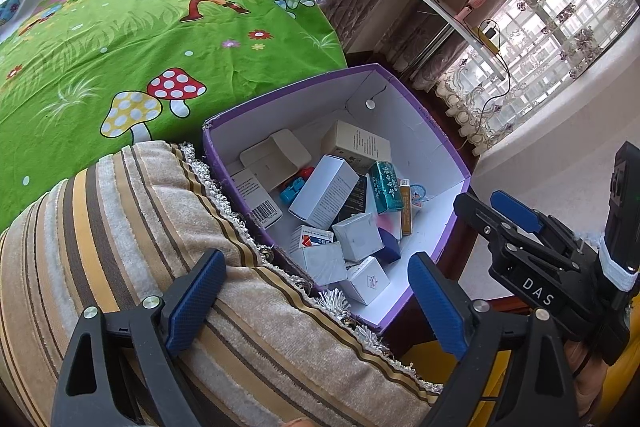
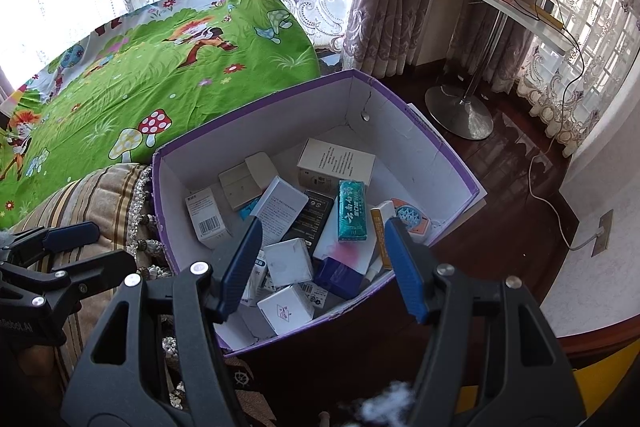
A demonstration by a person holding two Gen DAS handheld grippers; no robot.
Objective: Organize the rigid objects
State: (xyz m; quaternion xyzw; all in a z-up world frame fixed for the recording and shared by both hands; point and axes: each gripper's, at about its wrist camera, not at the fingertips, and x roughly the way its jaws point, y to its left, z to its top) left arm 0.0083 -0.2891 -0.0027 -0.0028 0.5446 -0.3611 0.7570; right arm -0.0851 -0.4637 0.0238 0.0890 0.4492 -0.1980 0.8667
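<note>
1. Leftmost, the green cartoon bedsheet (image 1: pixel 120 39) covers the bed, with the striped cushion (image 1: pixel 132 247) lying in front of it; neither belongs to the task.
2. Left gripper (image 1: pixel 316 307): jaws wide apart with nothing between them, hovering over the cushion's fringe and the near left corner of the purple box (image 1: pixel 452 227). It points steeply downward.
3. Centre, the purple box, open-topped, white inside, stands beside the cushion and holds the task's things: a loose heap of small cartons, among them a white carton (image 2: pixel 289 261), a barcoded carton (image 2: pixel 208 217), a teal packet (image 2: pixel 352 211) and a dark blue carton (image 2: pixel 340 277). They lie tilted and overlapping, not in rows.
4. Right gripper (image 2: pixel 320 267): jaws apart and empty, held above the near half of the box, tilted steeply down toward the white carton and the dark blue carton.
5. Likely risk: the cartons lean on one another, so closing on one may nudge its neighbours or pinch two at once. The light cardboard could also crush under a firm squeeze.
6. Further risk: the box wall is thin and torn at one corner; a descending finger that catches the rim could tip or shift the box.
</note>
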